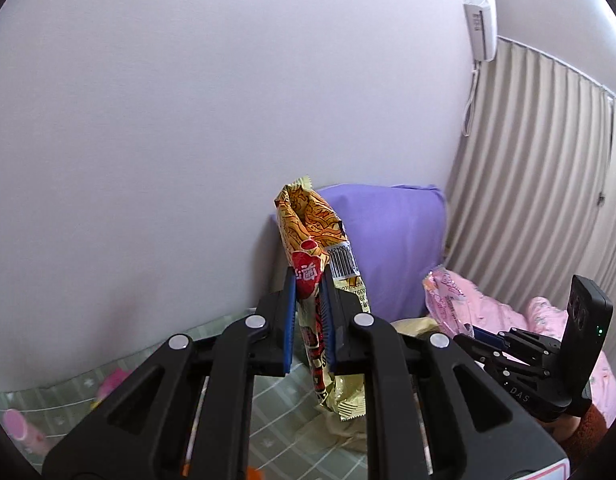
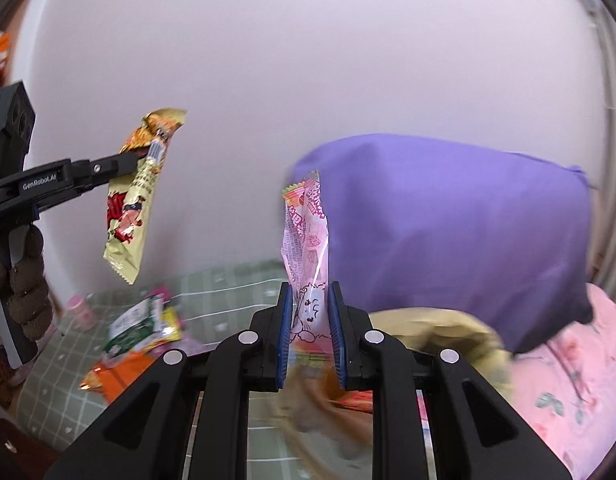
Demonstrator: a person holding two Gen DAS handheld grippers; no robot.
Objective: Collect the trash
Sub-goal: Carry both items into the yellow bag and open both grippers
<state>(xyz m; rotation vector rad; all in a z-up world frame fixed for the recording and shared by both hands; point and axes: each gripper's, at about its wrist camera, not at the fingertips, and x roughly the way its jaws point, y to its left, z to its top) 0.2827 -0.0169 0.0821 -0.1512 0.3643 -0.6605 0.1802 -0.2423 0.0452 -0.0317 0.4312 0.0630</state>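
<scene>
My left gripper (image 1: 308, 280) is shut on a yellow and red snack wrapper (image 1: 308, 220) and holds it upright in the air above the bed; it also shows in the right wrist view (image 2: 132, 200), hanging from the left gripper (image 2: 142, 162). My right gripper (image 2: 310, 294) is shut on a pink and white wrapper (image 2: 306, 240), also held upright; that wrapper shows in the left wrist view (image 1: 444, 296) at the tip of the right gripper (image 1: 466, 330). More wrappers lie on the green checked sheet (image 2: 212, 292): a green and yellow one (image 2: 140, 320) and an orange one (image 2: 116, 376).
A purple pillow (image 2: 460, 240) leans on the white wall. A pink floral blanket (image 2: 572, 380) lies at the right, a yellowish bag or cloth (image 2: 440, 324) below my right gripper. A small pink bottle (image 2: 82, 310) lies on the sheet. Curtains (image 1: 528, 180) hang at the right.
</scene>
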